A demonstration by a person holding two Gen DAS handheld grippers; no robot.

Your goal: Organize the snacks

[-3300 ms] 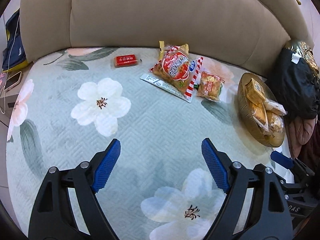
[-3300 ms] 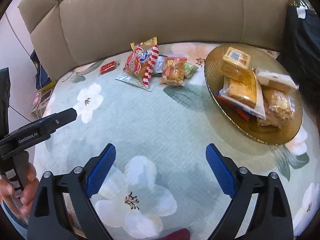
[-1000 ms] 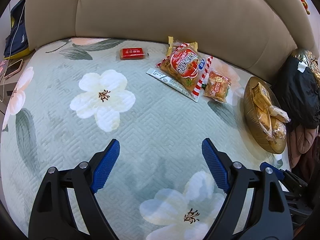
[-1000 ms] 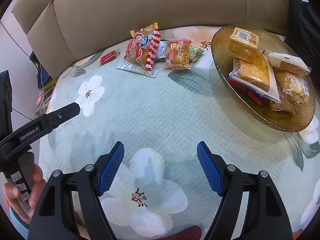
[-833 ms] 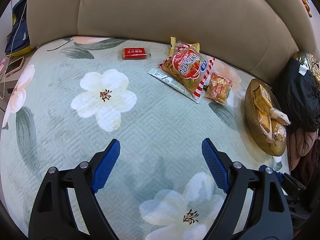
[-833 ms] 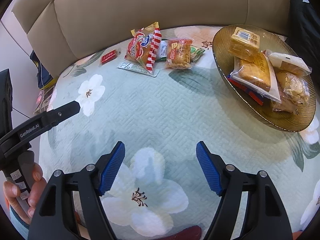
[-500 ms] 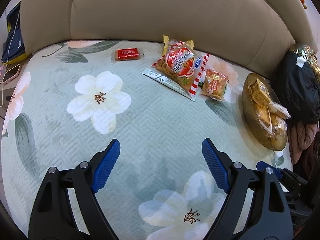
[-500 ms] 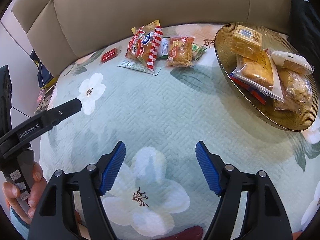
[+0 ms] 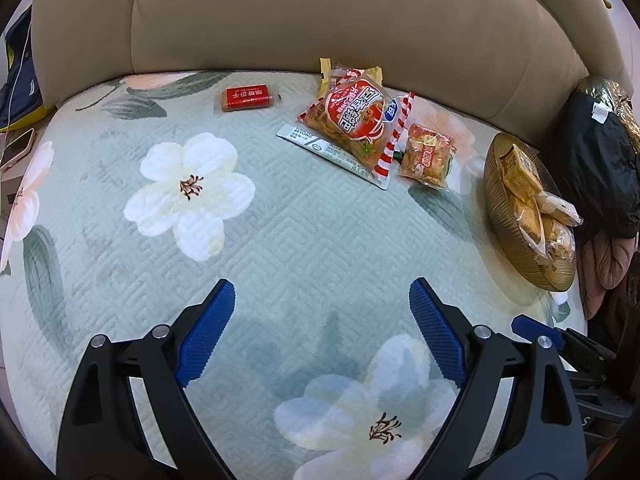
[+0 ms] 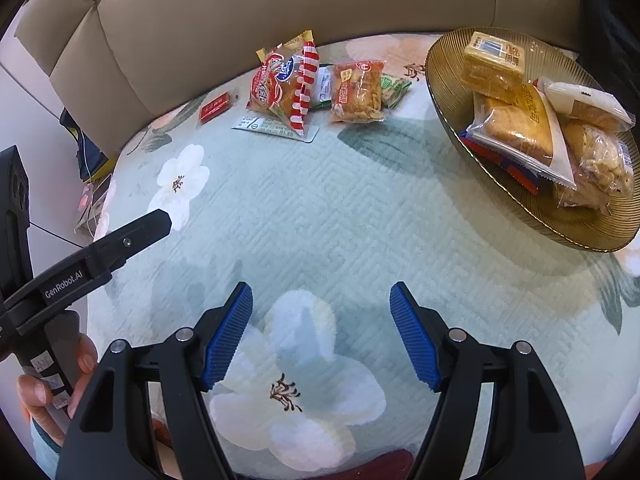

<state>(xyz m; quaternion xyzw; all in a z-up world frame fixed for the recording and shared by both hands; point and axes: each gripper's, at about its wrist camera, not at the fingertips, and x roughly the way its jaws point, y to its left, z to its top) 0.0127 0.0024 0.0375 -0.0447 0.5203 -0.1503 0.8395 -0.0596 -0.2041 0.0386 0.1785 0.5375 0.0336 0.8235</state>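
Both grippers — left gripper (image 9: 320,316), right gripper (image 10: 321,320) — are hovering wide-jawed, empty. Loose snack packets (image 10: 286,84) are lying far ahead, beside the gold plate (image 10: 448,112) — right nearer.

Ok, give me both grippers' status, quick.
Left gripper: open, holding nothing.
Right gripper: open, holding nothing.

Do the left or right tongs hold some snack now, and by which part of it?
Nothing is held: left tongs and right tongs are open and empty.
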